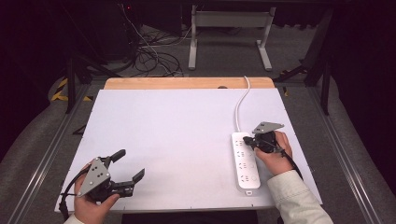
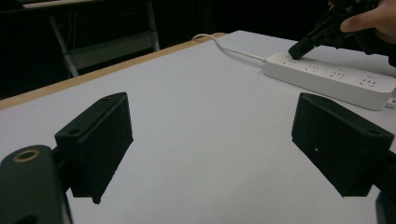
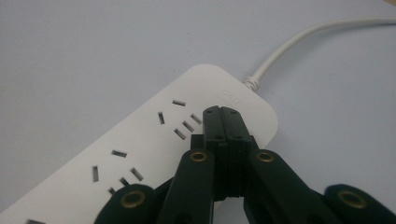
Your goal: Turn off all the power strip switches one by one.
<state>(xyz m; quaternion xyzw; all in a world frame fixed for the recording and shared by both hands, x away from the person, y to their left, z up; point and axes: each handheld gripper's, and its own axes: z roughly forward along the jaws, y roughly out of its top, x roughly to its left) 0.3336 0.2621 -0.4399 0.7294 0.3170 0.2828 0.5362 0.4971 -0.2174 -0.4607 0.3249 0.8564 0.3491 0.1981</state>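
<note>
Black two-jaw left gripper [image 1: 125,167] and right gripper [image 1: 246,140], grey three-cornered plates on top, brass-ringed screws, trailing black cables; pale beige sleeve [image 1: 299,198].

Lab (floor cables [image 1: 154,58], rig frame [image 1: 229,21])

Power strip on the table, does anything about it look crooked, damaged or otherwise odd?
Nothing stands out. The white power strip lies flat near the white table's right edge, its cable running off the far side, with no plug in the sockets that can be seen. The right gripper, jaws shut, rests its tip at the strip's cable end.
</note>
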